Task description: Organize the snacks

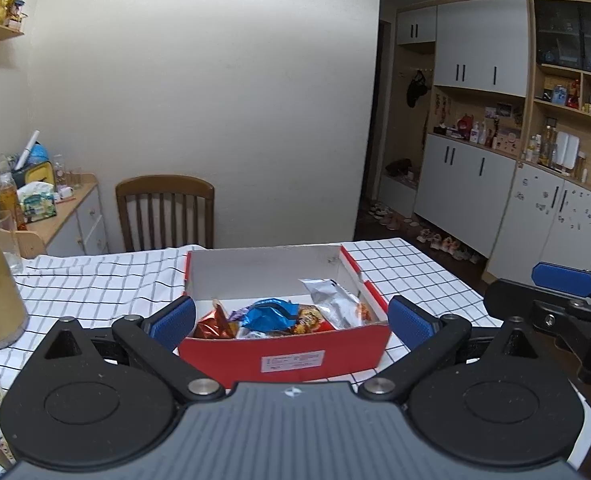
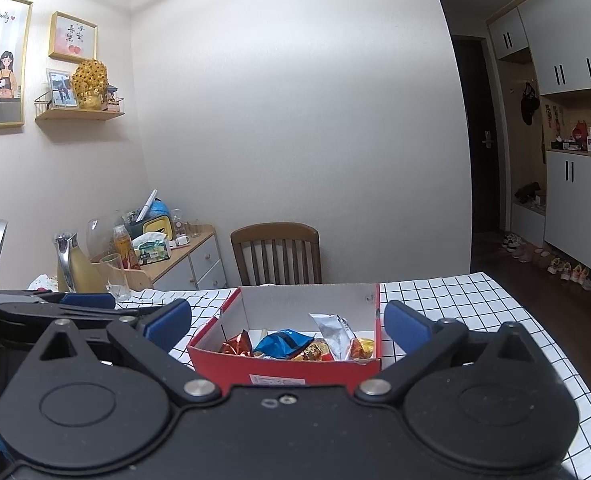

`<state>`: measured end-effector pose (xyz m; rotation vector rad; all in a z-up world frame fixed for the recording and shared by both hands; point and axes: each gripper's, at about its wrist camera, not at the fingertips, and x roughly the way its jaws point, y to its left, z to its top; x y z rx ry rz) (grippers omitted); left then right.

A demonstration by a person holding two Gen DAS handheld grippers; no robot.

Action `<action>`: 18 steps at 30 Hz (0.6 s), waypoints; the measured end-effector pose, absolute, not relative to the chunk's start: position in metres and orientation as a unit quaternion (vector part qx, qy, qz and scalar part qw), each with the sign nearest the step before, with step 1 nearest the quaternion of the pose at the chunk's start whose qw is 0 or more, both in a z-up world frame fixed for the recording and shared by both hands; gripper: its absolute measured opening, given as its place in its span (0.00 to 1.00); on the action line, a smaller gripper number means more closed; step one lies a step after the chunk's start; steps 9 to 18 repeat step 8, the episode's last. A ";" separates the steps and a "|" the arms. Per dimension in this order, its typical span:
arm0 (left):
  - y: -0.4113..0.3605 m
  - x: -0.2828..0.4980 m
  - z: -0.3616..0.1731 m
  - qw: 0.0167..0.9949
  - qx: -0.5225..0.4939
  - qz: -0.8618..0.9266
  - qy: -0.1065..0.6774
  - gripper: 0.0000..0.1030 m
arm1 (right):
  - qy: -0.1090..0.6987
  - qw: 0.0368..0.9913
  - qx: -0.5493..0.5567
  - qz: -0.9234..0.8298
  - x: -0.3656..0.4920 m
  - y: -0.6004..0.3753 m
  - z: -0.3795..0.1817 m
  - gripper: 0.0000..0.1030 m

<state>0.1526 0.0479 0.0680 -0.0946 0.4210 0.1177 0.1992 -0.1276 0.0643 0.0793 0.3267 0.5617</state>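
**Snacks gathered, grippers standing off**

On the black-and-white checked tablecloth (image 1: 95,280) sits the open red cardboard box (image 1: 283,344), holding the crinkled snack packets (image 1: 271,314) piled against its near wall, probably to keep them together. The left gripper (image 1: 291,318) and right gripper (image 2: 285,322) hover before the box, jaws spread wide and empty, seemingly poised for another pick or finished.

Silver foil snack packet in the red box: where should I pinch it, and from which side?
Pinch the upper end of the silver foil snack packet; it leans against the right wall of the red cardboard box, above the other wrappers. Come from above through the open top; the walls likely block a side approach.
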 end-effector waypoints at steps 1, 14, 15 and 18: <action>0.048 0.153 0.067 0.975 -0.048 0.056 0.210 1.00 | 0.160 0.947 0.041 0.274 0.199 -0.128 0.064 1.00; 0.055 0.153 0.052 0.973 -0.055 0.052 0.219 1.00 | 0.171 0.951 0.040 0.255 0.204 -0.131 0.053 1.00; 0.055 0.153 0.052 0.973 -0.055 0.052 0.219 1.00 | 0.171 0.951 0.040 0.255 0.204 -0.131 0.053 1.00; 0.055 0.153 0.052 0.973 -0.055 0.052 0.219 1.00 | 0.171 0.951 0.040 0.255 0.204 -0.131 0.053 1.00</action>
